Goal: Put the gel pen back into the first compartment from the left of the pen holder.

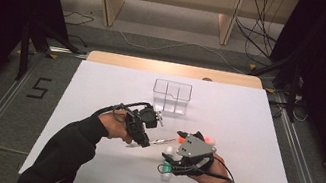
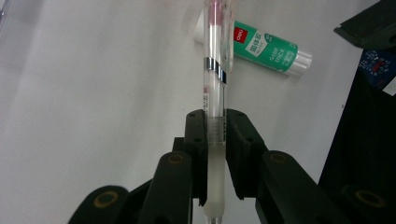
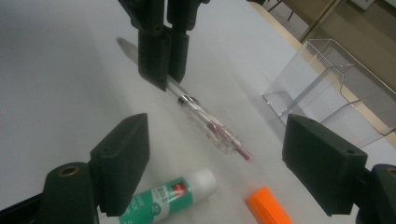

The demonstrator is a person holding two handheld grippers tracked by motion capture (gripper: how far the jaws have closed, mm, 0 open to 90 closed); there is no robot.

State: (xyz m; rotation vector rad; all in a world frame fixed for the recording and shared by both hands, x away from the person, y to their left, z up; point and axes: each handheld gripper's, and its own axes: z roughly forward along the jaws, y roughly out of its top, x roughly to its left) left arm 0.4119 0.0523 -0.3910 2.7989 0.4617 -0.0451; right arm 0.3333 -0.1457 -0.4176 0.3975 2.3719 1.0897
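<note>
Left gripper (image 2: 215,135) jaws clamped on clear pen (image 2: 215,79), gripped near soft end. Pen slanted, looks lifted a bit off white desk (image 1: 248,116), hard to tell. Right gripper (image 3: 215,158) jaws wide, nothing between pads. Glue stick (image 3: 170,196) and orange marker (image 3: 268,205) lie on desk just below pen. Clear box (image 1: 171,96) farther back.

Glue stick (image 1: 166,166) lies near the pen (image 1: 161,141), organizer (image 1: 171,96) behind.
</note>
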